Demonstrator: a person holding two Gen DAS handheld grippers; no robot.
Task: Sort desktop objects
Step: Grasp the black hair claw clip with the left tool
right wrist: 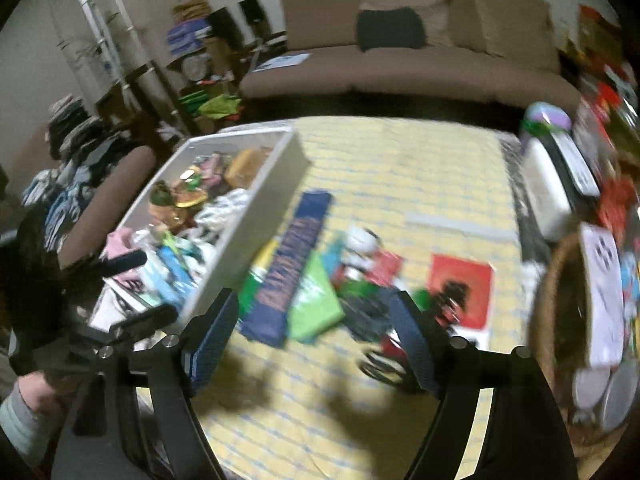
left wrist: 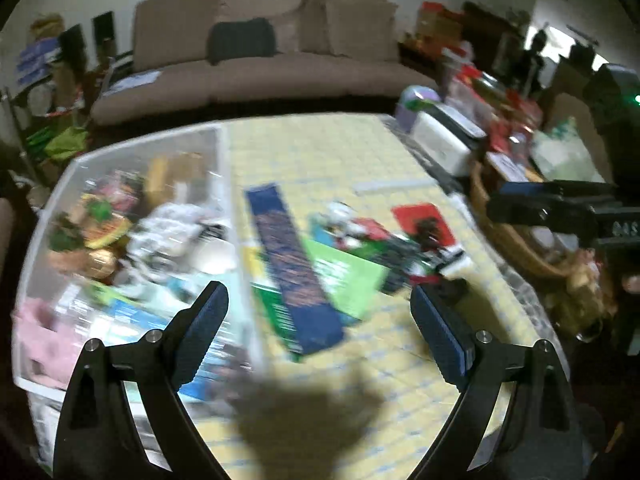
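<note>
Left gripper (left wrist: pixel 320 312) fingers wide apart w/ nothing between, above yellow surface (left wrist: pixel 320 152), right gripper (right wrist: pixel 316 336) fingers also apart & empty, blue box (left wrist: pixel 294 268) on green packet (left wrist: pixel 344 276) mid-surface, red card (right wrist: pixel 460 292) to its right, full white bin (right wrist: pixel 256 216) at left, both views blurred

Long blue box (left wrist: pixel 294 268) lies flat mid-table, slanted, overlapping a green packet (left wrist: pixel 344 276). Red card (left wrist: pixel 424 220) flat toward the table's right edge. Blurred small items (left wrist: pixel 360 228) clustered between. Clear bin (left wrist: pixel 132 240) at the left edge, full.
</note>
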